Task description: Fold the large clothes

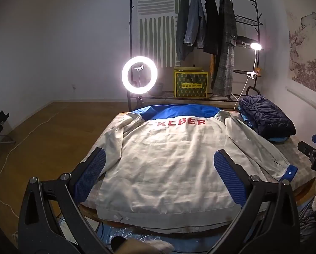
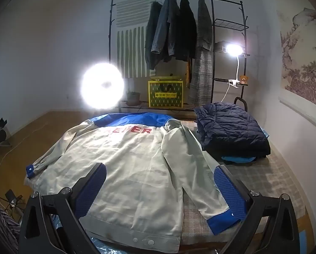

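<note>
Both tongs stand spread as wide as they go and hold nothing: the left tongs [image 1: 159,174] hover over the lower back panel of the jacket [image 1: 168,158], and the right tongs [image 2: 160,190] hang over its right half, near the blue cuff [image 2: 223,222]. No pad touches cloth in either view.

Folding has not begun, by the look of it. The jacket lies flat, back side up, on the checked desk [image 2: 263,182], sleeves laid down along its sides. A folded navy puffer [image 2: 232,127] sits on the desk beyond the jacket's right sleeve.

Its long axis runs straight away from the tongs: buttoned hem [image 2: 143,240] nearest them, blue yoke and red lettering [image 1: 180,122] at the far end.

Next, I judge, each tongs must drop to a sleeve or side edge, pinch it and carry it inward over the back panel.
</note>
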The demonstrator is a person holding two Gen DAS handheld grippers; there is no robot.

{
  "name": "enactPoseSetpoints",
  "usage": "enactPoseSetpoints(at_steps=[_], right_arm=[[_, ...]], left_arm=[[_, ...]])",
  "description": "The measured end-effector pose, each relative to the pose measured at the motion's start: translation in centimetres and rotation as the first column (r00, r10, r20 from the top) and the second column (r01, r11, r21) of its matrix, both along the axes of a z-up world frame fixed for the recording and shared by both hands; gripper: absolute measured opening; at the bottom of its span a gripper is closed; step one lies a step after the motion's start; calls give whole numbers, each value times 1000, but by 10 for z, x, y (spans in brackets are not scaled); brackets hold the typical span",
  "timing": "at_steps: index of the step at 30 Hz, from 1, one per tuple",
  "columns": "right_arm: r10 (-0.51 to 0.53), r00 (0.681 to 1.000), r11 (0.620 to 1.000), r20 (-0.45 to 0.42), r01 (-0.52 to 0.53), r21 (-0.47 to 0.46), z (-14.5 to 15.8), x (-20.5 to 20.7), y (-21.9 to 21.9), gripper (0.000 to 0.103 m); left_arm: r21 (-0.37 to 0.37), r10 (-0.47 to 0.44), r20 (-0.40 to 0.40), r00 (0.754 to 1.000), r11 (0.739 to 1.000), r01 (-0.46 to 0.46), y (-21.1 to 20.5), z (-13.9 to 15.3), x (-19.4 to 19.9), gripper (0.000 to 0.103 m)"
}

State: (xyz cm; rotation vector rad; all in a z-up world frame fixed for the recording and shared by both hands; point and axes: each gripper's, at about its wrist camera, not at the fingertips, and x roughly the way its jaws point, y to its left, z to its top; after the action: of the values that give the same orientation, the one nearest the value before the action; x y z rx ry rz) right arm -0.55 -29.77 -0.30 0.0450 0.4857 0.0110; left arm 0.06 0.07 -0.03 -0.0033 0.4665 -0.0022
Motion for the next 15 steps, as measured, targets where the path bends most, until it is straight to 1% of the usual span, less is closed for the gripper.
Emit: enactPoseSetpoints(at_steps=[3, 4, 15], right_arm=[[-2, 1000, 1000, 2, 2, 6, 0, 3, -1, 103], [0, 1000, 1000, 18, 0, 22, 1, -1, -6, 103], [-11, 1000, 999, 7, 11, 31, 3, -1, -9, 103]], left_arm=[[5, -5, 6, 1000, 1000, 5, 0, 0, 0, 103], [6, -3, 7, 1000, 1000, 3, 0, 0, 0, 103], [15, -7, 10, 1000, 1000, 7, -1, 0, 0, 103]])
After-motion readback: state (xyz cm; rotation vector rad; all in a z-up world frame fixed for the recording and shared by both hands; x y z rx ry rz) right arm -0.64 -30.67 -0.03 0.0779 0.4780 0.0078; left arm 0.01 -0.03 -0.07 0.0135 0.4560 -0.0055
